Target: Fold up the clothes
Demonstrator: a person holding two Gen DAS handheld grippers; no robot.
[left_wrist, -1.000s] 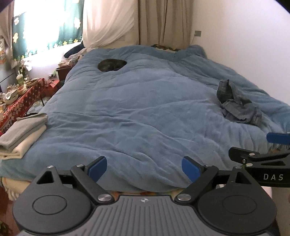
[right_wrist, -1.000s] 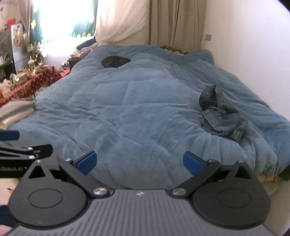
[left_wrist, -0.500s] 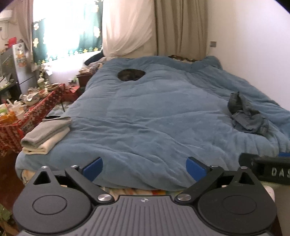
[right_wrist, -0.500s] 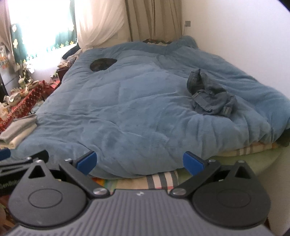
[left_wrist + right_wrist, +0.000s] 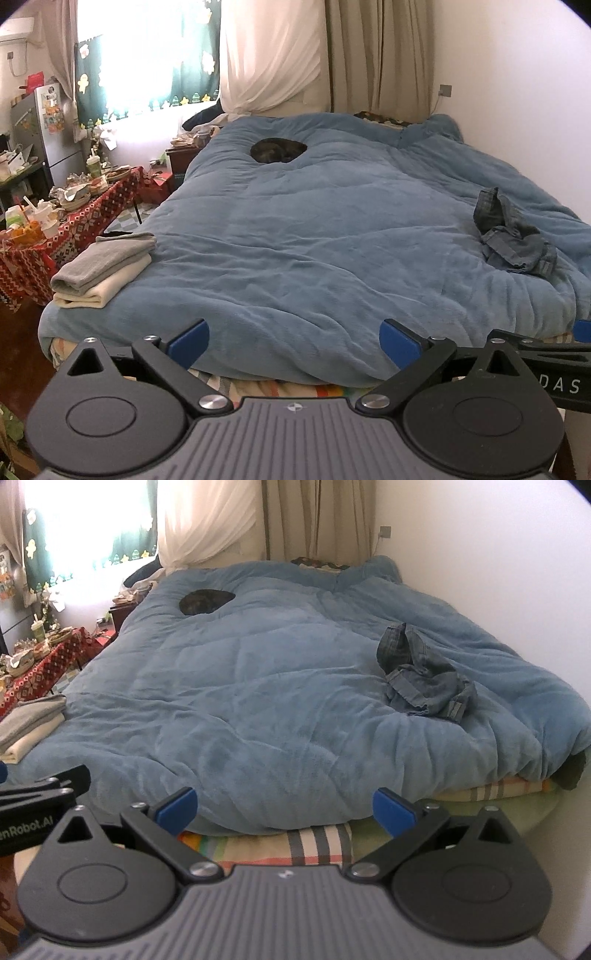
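Both hand-held grippers — left [image 5: 294, 341], right [image 5: 283, 807] — wide open, empty; crumpled denim garment [image 5: 424, 677] on blue duvet [image 5: 258, 686].

Crumpled denim garment [image 5: 424, 675] lies on bed's right side, unfolded

Wide bed under rumpled blue fleece duvet [image 5: 314, 240]. On it: crumpled grey-blue denim garment [image 5: 511, 240] right side, folded grey towel [image 5: 107, 260] stacked on folded cream towel [image 5: 110, 288] at near left corner, dark curled cat [image 5: 277, 151] far end.
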